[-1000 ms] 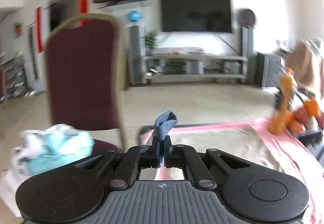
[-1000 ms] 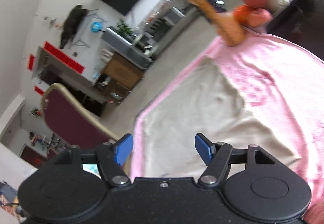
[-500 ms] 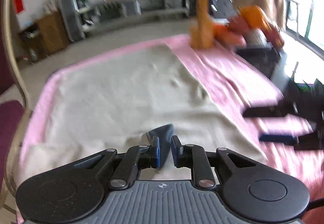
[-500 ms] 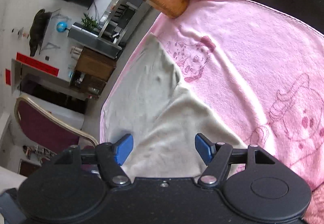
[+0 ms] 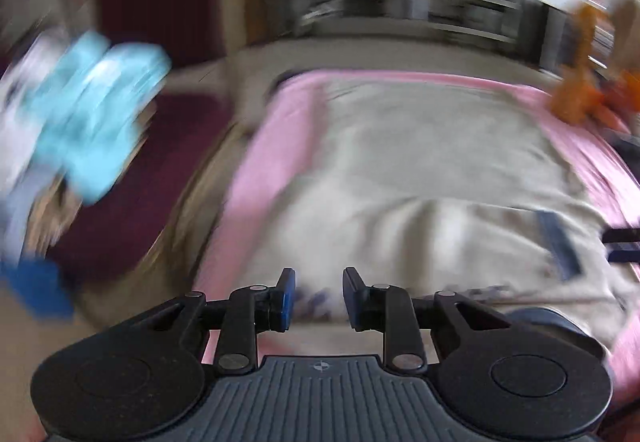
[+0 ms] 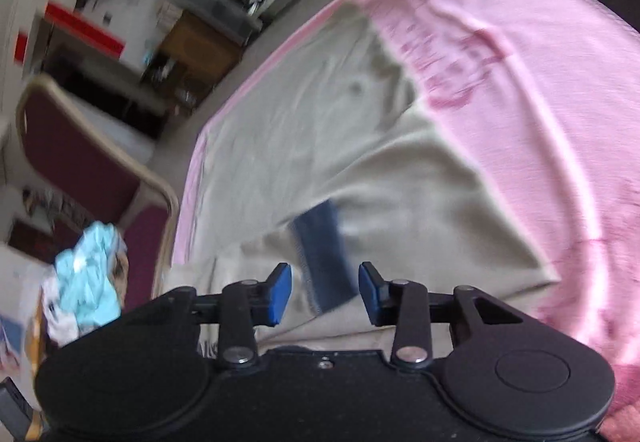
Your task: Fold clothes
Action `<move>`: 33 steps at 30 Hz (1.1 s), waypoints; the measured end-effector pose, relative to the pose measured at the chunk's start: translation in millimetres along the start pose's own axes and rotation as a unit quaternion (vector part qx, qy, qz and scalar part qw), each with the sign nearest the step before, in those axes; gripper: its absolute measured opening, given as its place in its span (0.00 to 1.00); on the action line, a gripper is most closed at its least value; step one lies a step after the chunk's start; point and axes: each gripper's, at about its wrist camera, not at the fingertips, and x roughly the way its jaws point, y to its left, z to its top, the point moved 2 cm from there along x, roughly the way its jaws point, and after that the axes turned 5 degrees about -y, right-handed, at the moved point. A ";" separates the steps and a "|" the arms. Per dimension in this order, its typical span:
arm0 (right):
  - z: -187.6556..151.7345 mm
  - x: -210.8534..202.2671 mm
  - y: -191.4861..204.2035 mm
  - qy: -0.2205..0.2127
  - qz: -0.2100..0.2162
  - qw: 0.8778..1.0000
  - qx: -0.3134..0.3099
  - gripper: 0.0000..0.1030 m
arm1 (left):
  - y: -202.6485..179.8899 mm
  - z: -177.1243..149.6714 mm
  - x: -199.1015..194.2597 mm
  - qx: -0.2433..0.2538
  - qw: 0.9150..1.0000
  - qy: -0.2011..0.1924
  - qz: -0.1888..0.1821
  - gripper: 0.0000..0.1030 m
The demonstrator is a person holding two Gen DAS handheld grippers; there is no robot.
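A beige garment (image 5: 400,170) lies spread on a pink blanket (image 5: 256,178). Its dark blue ribbed cuff (image 6: 322,254) rests on top of the beige cloth. My right gripper (image 6: 324,290) hovers right at that cuff. Its jaws are closing, with the cuff's near end between them and a gap still showing on each side. My left gripper (image 5: 319,282) is low over the garment's near edge. Its jaws are opening and nothing is between them. In the left wrist view the cuff (image 5: 558,242) lies off to the right, and this view is blurred.
A maroon chair (image 6: 80,154) stands left of the blanket, with a heap of light blue and white clothes (image 5: 92,114) beside it. An orange plush toy (image 5: 580,82) sits at the blanket's far right corner. A TV stand (image 5: 400,2) lines the far wall.
My left gripper has let go of the blue cuff and swung down and left. The cuff now lies on the beige garment. My right gripper has dropped to it and its jaws have narrowed.
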 end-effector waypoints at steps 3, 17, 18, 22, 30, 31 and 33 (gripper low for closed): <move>-0.9 22.4 15.8 0.019 -0.026 0.999 -0.026 0.36 | 27.9 -4.9 9.1 -0.044 0.998 0.018 0.049 0.24; -1.1 36.3 -1.9 0.036 -0.025 0.999 0.028 0.37 | 57.1 -5.2 44.0 -0.123 0.987 0.102 -0.003 0.35; -1.6 36.7 -1.9 0.037 -0.025 0.999 0.026 0.37 | 53.6 -4.8 49.0 -0.110 0.988 0.112 0.009 0.34; -3.5 38.1 -1.3 0.039 -0.027 0.999 0.020 0.37 | 51.8 1.5 65.0 -0.101 0.988 0.112 0.035 0.34; -3.5 37.6 -2.7 0.037 -0.027 0.999 0.024 0.37 | 50.3 -0.3 67.5 -0.082 0.987 0.115 0.082 0.31; -3.4 36.9 -3.2 0.036 -0.026 0.999 0.025 0.37 | 49.7 -1.3 63.3 -0.082 0.987 0.116 0.078 0.31; -2.9 35.2 -4.7 0.033 -0.024 0.999 0.027 0.37 | 45.9 -3.7 63.2 -0.071 0.988 0.118 0.074 0.32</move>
